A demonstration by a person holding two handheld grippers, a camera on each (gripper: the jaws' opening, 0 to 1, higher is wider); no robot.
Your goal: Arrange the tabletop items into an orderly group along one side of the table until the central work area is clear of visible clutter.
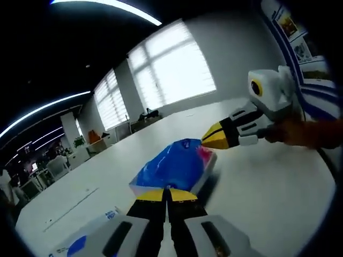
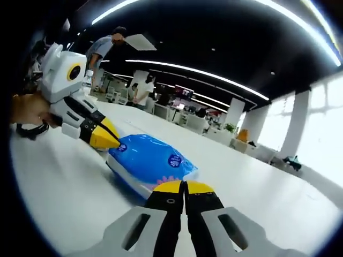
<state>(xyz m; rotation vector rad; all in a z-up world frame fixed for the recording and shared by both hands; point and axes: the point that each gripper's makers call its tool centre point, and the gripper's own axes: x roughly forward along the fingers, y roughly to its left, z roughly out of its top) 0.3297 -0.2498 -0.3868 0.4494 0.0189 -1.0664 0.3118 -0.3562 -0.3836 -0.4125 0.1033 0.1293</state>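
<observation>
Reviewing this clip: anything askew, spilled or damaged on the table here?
Nothing stands out. The blue plastic pack lies flat on the white table, looking intact, with no spill around it. The left gripper and right gripper meet it from opposite ends, jaws together. A white and blue box sits near the left gripper.

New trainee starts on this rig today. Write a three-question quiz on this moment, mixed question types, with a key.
1. True or false: the left gripper has its jaws spread wide apart.
2. Multiple choice: the blue plastic package lies on (A) a chair, (B) the white table, (C) the floor.
3. Fill in: in the right gripper view, the right gripper points its yellow tips at the near edge of the ______.

Key
1. False. The jaws stand closed together.
2. B.
3. Blue plastic package; the left gripper's tips meet its far end.
</observation>
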